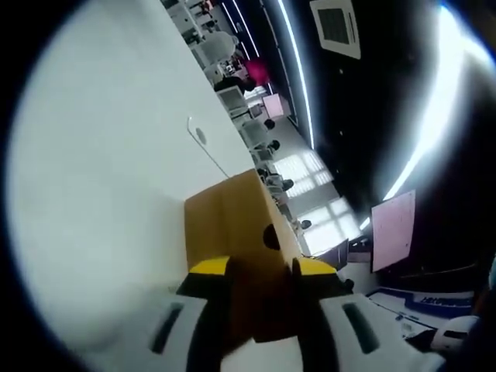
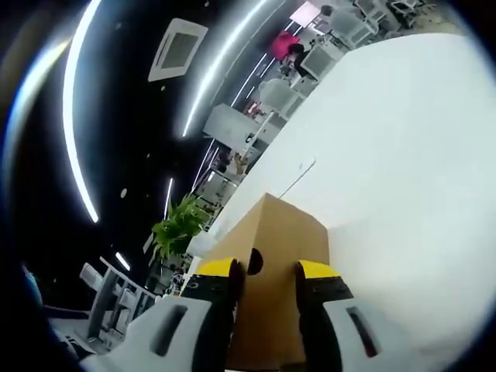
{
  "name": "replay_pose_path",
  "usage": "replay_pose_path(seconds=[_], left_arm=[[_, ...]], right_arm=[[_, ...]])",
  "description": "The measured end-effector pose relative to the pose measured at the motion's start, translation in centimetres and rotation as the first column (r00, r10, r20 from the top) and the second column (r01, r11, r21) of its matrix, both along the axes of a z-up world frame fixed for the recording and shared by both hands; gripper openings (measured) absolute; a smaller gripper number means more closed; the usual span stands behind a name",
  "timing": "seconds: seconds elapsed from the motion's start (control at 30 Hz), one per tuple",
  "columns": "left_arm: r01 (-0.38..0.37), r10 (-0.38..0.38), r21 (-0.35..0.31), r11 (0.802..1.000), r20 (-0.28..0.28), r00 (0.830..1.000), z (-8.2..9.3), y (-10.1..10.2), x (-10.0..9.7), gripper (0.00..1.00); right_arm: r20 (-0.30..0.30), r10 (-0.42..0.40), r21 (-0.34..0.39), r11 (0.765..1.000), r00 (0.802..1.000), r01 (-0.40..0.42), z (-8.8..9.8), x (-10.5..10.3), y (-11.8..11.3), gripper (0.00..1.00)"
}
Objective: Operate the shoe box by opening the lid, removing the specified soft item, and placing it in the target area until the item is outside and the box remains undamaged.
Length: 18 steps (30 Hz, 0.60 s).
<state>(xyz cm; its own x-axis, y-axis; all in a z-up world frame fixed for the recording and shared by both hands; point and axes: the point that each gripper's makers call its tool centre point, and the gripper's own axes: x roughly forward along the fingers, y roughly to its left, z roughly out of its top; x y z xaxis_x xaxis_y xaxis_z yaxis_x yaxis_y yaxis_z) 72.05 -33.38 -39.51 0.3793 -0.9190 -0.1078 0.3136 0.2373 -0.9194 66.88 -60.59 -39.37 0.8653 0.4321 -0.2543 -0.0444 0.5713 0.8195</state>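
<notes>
A brown cardboard shoe box (image 1: 232, 213) with a round finger hole (image 1: 270, 236) in its end stands on a white table (image 1: 101, 178). My left gripper (image 1: 262, 267) has its yellow-tipped jaws on either side of the box's end, with cardboard running between them. From the opposite end, the shoe box (image 2: 288, 225) shows another round hole (image 2: 254, 261), and my right gripper (image 2: 269, 269) clamps that end the same way. Both views are strongly tilted. The box looks closed and what is inside it is hidden.
The white table (image 2: 403, 155) stretches far beyond the box and has a cable port (image 1: 200, 136) in it. Behind it are office chairs and desks, a person in pink (image 2: 285, 43), a green plant (image 2: 180, 225), a pink board (image 1: 393, 229) and ceiling light strips.
</notes>
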Motion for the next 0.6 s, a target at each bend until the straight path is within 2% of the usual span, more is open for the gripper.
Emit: replay_pose_path(seconds=[0.2, 0.43, 0.6], left_arm=[[0.001, -0.001, 0.002, 1.0, -0.016, 1.0, -0.1, 0.1, 0.1, 0.31], [-0.007, 0.007, 0.01, 1.0, 0.017, 1.0, 0.0, 0.2, 0.4, 0.3], [-0.046, 0.041, 0.041, 0.998, 0.111, 0.993, 0.9, 1.5, 1.3, 0.3]], right_arm=[[0.003, 0.0, 0.003, 1.0, 1.0, 0.0, -0.1, 0.0, -0.1, 0.3], [0.005, 0.001, 0.003, 1.0, 1.0, -0.001, -0.1, 0.0, 0.0, 0.3], [0.006, 0.002, 0.006, 1.0, 1.0, -0.002, -0.1, 0.1, 0.0, 0.3]])
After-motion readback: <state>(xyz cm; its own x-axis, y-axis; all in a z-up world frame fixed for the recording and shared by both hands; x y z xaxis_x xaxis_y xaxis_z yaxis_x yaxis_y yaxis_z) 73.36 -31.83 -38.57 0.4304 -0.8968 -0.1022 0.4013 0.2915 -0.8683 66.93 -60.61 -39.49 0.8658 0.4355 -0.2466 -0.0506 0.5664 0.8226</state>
